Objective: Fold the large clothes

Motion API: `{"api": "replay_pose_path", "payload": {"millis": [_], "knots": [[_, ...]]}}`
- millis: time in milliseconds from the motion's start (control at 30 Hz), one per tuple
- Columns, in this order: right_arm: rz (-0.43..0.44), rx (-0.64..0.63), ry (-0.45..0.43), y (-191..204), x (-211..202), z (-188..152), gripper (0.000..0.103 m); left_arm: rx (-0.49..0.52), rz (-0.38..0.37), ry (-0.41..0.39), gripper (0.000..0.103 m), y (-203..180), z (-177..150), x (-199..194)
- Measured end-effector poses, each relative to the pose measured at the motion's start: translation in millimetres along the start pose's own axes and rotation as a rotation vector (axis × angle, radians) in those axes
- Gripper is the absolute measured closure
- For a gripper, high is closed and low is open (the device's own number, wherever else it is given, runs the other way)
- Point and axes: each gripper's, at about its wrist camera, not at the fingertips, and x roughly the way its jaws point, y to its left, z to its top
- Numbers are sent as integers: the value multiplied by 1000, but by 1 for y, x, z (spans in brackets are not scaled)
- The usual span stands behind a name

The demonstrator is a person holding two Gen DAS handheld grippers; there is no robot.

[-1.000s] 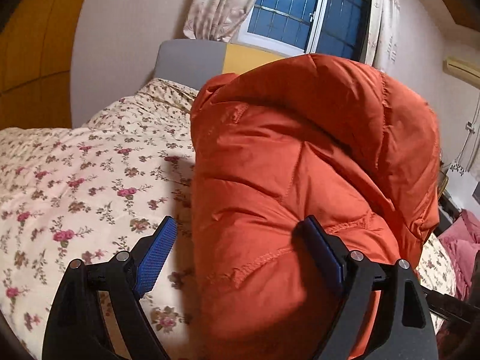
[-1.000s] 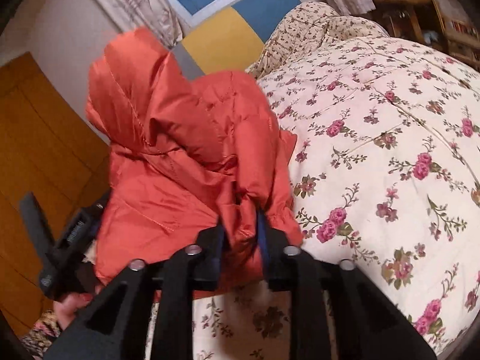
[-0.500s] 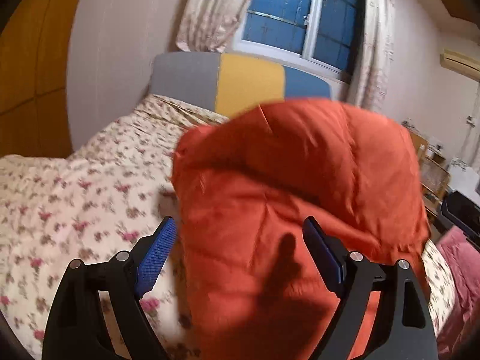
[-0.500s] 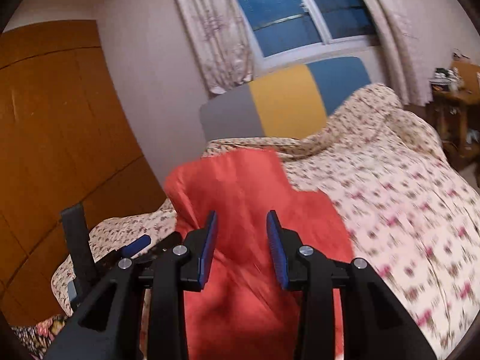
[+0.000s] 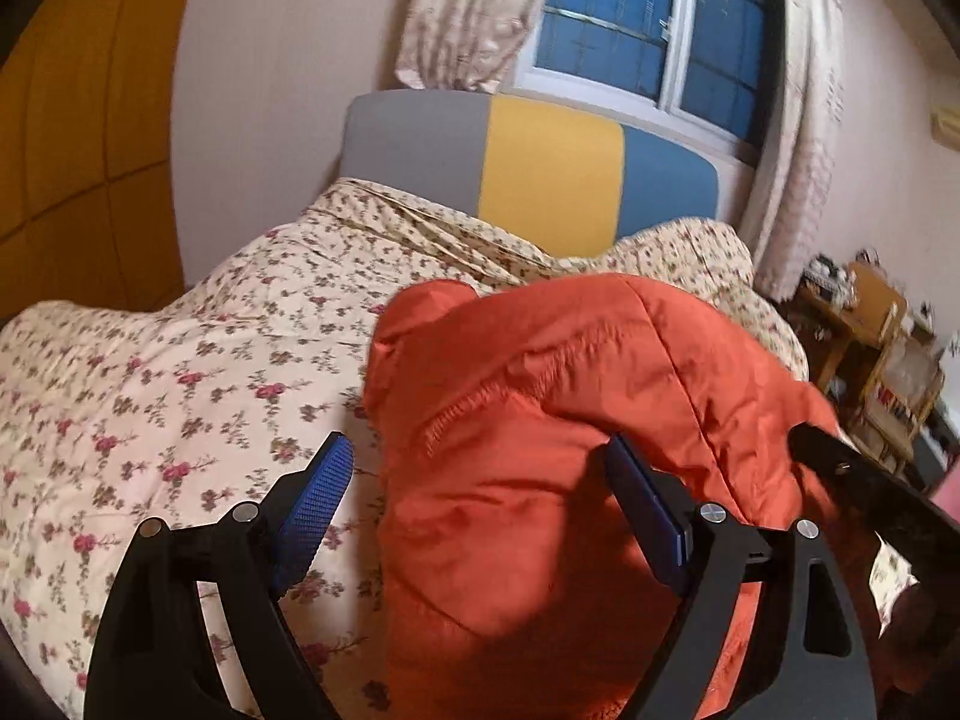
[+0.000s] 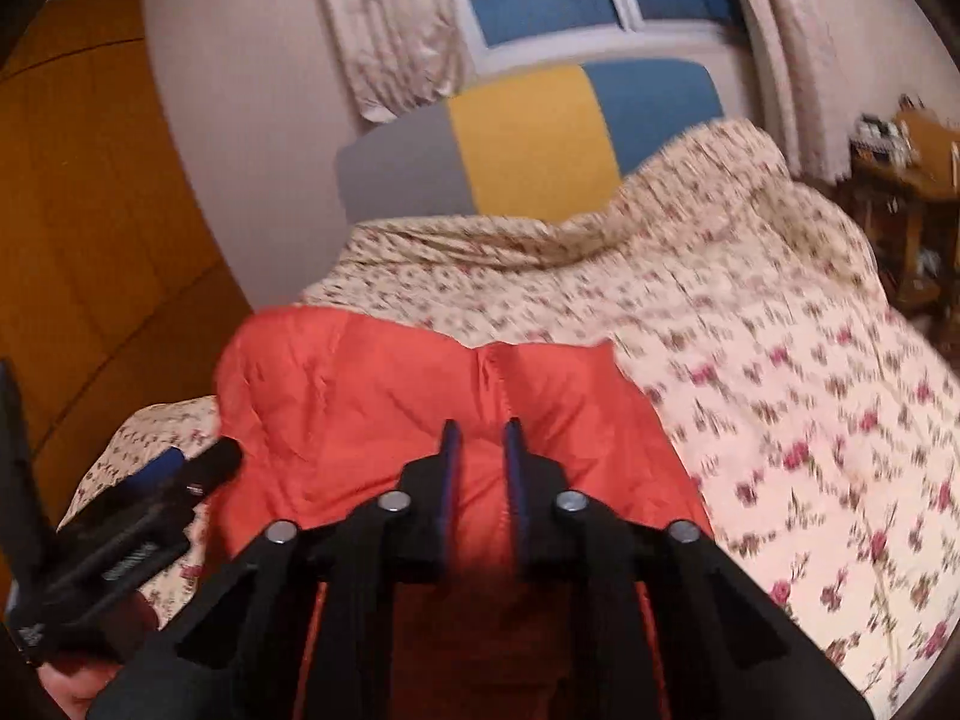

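An orange puffer jacket [image 5: 558, 432] lies in a bundle on the floral bedspread [image 5: 180, 372]. My left gripper [image 5: 474, 480] is open wide, its blue pads either side of the jacket's near edge, holding nothing. In the right wrist view the jacket [image 6: 372, 396] lies flat in front of my right gripper [image 6: 480, 438], whose jaws stand a small gap apart above the fabric; no cloth is pinched between them. The left gripper also shows at the left of that view [image 6: 180, 468].
The bedspread [image 6: 780, 372] stretches to the right. A grey, yellow and blue headboard [image 5: 540, 168] stands at the far end under a curtained window [image 5: 618, 18]. Wooden wardrobe panels [image 6: 78, 240] line the left. A wooden table with clutter [image 5: 864, 312] stands right of the bed.
The jacket was held up by my right gripper; it has been let go and has dropped onto the bed. Both grippers have pulled back and tilted up.
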Motion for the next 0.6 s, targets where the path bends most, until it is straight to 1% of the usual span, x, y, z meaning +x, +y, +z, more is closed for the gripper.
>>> {"api": "replay_pose_path", "payload": {"millis": [33,100,200,267,300,333,400,433,467,500,533,600], "knots": [[-9,3,1,-7,6,-5,95,10,-9,12,17,-4,-3,4],[-28,-6,-6,-14,7,-17,98,13,-16,28,10,-7,-8,11],[-51,-5,-20,-24,14,-32,99,-5,-43,54,8,-10,-16,21],[-48,16,-8,-29,15,-34,99,1,-67,68,8,-12,-19,24],[-45,19,4,-29,13,-31,99,10,-66,69,8,-13,-19,23],[-42,22,13,-27,10,-28,95,20,-63,71,8,-14,-19,23],[-16,28,-7,-22,-6,-18,80,44,-63,73,8,-16,-17,21],[-10,17,-30,-16,-14,-12,69,54,-62,68,8,-16,-14,20],[-12,-23,-53,-8,-20,-1,69,60,-59,62,8,-16,-12,20],[-19,-51,-53,1,-23,5,70,67,-51,55,8,-17,-8,20],[-38,-87,-37,8,-18,13,71,75,-34,47,8,-18,-2,23],[-51,-87,21,9,-2,22,71,78,-5,45,9,-20,7,29]]}}
